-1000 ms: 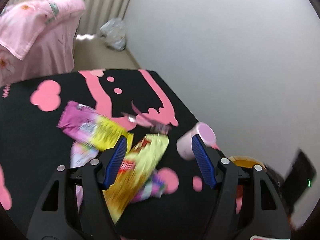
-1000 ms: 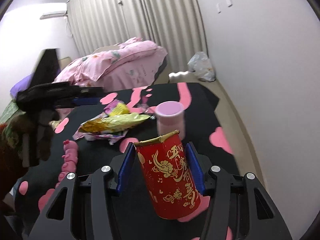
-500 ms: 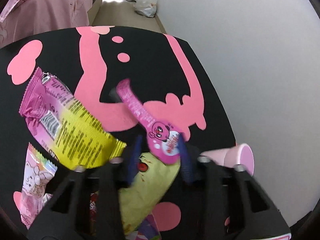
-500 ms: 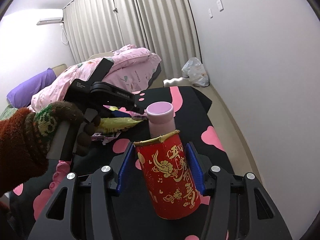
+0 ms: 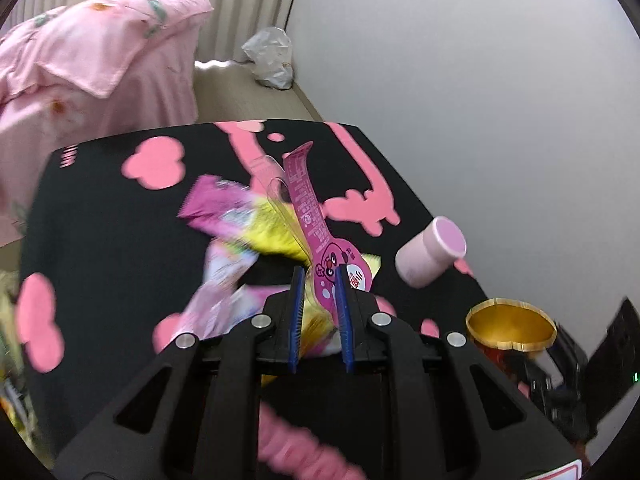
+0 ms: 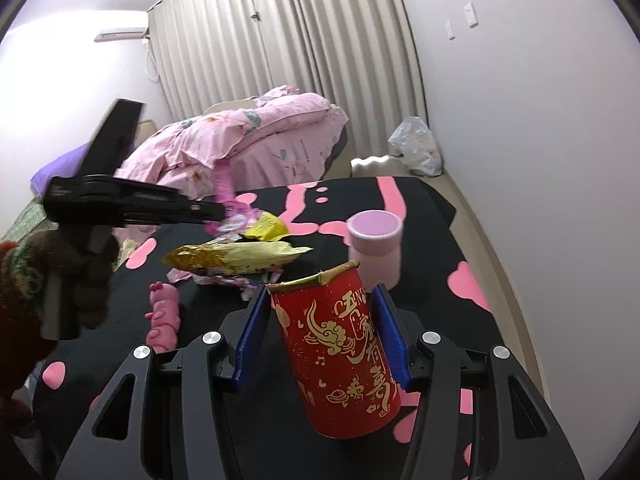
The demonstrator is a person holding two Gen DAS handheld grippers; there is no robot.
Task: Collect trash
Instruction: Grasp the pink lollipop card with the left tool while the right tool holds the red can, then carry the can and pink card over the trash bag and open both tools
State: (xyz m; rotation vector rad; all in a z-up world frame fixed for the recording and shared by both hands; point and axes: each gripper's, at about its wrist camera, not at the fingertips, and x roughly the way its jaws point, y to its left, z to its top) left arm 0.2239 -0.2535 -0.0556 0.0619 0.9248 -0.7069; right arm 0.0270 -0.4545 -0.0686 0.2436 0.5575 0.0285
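Your left gripper (image 5: 318, 280) just closed, clamped on long glossy magenta plastic wrapper (image 5: 308, 208), long axis pointing up-away. Your right gripper (image 6: 320, 328) clamps red-gold paper can (image 6: 340, 356), upright, slightly tilted.

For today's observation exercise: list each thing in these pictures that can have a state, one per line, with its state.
Left gripper: fingers just closed, shut on pink wrapper.
Pink wrapper: lifted, sticking up.
Right gripper: shut on red can.
Red can: open-topped, tilted.
Pink cup: upright on the table.

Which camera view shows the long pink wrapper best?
The left wrist view: the long pink wrapper stands close and sharp between the left hand-held gripper fingers. The right wrist view shows it only small and blurred.
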